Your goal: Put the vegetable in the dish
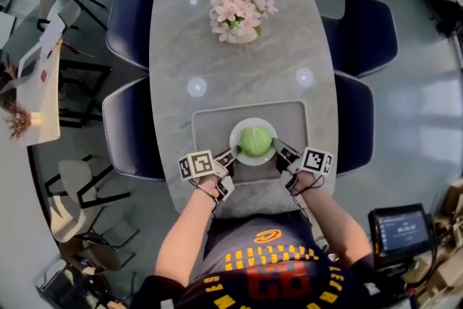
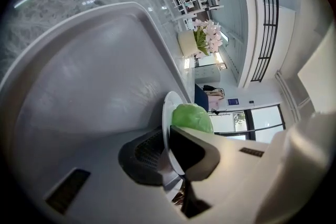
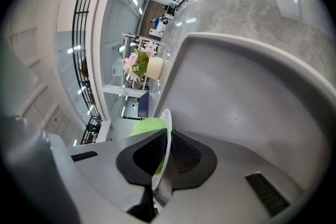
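The green cabbage (image 1: 255, 141) lay already in the white dish (image 1: 253, 120), and the dish stood in the middle of the grey tray (image 1: 210, 123) at the near end of the counter (image 1: 246, 69), so I judged the task as good as done. The left claw (image 1: 230, 155) was closed on the dish rim at about 8 o'clock, and the right claw (image 1: 278, 150) was closed on it at about 4 o'clock. Each gripper view showed the thin white rim pinched between the two jaws, with the cabbage just behind it. The danger, as I saw it, came from these two grips. Both sat on the near half of the rim and held only its thin edge, so if the dish were lifted, the far side at 12 o'clock could sink. The cabbage was round and stood higher than the rim, and it could then roll out onto the tray. If one claw rose faster than the other, the dish would tilt to one side with the same result. The rim looked smooth, so it could also slip out of the jaws. If one claw let go before the other, the dish could be dragged or turned on the tray.
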Available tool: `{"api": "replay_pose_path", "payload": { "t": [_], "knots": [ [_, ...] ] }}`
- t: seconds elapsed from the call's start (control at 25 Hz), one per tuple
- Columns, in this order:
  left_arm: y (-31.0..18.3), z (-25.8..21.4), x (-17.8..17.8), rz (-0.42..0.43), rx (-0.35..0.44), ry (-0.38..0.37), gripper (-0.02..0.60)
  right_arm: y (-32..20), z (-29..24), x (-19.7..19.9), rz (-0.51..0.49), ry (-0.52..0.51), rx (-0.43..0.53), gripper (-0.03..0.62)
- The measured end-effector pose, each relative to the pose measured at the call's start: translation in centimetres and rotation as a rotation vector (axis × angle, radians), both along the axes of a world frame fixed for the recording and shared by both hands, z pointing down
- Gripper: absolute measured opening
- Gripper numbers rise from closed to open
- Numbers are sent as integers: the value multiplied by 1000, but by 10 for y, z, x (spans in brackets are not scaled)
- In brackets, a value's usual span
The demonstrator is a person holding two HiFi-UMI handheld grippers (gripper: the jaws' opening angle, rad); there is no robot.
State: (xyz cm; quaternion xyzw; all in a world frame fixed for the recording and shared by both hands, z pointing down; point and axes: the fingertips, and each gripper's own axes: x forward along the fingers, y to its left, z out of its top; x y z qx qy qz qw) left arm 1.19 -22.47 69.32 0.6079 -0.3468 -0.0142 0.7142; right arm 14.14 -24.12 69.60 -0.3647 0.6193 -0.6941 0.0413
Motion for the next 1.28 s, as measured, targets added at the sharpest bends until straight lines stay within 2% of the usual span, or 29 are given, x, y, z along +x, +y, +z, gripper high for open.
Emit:
{"api": "replay_pose_path", "payload": {
  "t": [0.36, 0.56, 0.68, 0.96, 1.16, 1.28],
  "knots": [
    [7, 9, -2, -12, -35, -71, 29, 4, 2, -5, -56, 54, -6, 18],
    [8, 7, -3, -5, -38, -102, 32, 0, 1, -6, -102, 90, 50, 19],
    [7, 8, -4, -4, -43, -139, 32, 0, 3, -6, -125, 142, 28, 20],
    [6, 10, -7, 57, -33, -270, 43, 1, 5, -5, -223, 303, 39, 25],
    [6, 11, -8, 114, -20, -338, 52, 3, 7, -4, -231, 335, 46, 25],
    [6, 12, -8, 121, -22, -352, 54, 4, 8, -4, -236, 344, 41, 26]
  ]
}}
